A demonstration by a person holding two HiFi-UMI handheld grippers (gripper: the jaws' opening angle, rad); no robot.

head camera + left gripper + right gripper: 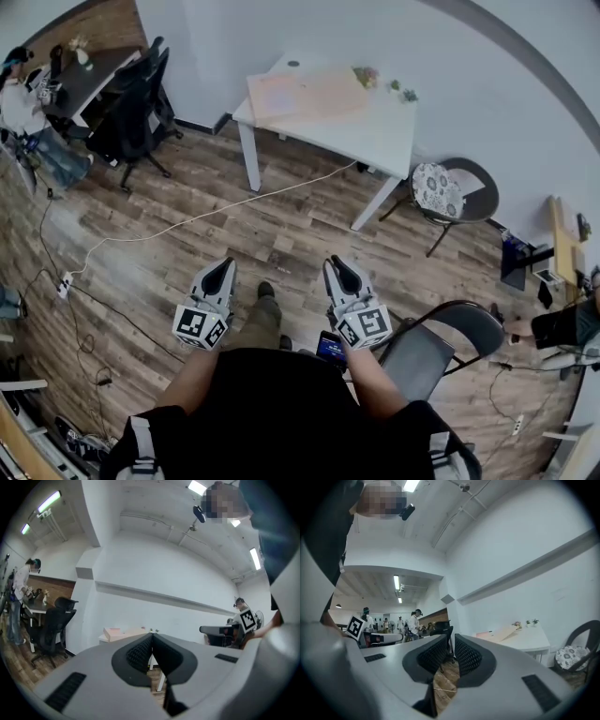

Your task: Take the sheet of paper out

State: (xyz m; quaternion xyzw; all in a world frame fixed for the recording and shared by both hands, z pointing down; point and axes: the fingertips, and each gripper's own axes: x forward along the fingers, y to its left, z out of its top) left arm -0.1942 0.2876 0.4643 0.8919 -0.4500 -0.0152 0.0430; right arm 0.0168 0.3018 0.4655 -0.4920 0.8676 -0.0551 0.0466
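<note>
Wood-plank floor (187, 253), white walls, office room. White table (380, 136) stands at the far side by the wall. The task's thing, a flat pink-and-tan paper item (305, 94), lies on the tabletop; I cannot tell a loose sheet from a cover at this range. Small plants (403, 92) sit near it on the table's wall side.

Left gripper (225, 266) and right gripper (336, 264) are both held over the floor in front of the person, side by side, pointing toward the table and well apart from it. Left gripper fingers are pressed together at the tips with nothing between them. Right gripper fingers stand a narrow gap apart, with only floor visible through the gap and nothing pinched.

White cable (206, 217) runs across the floor. Black folding chair (450, 339) is just beside the person's right. Round chair with patterned cushion (439, 191) is near the table's right end. Black office chairs (131, 103) are at far left.
</note>
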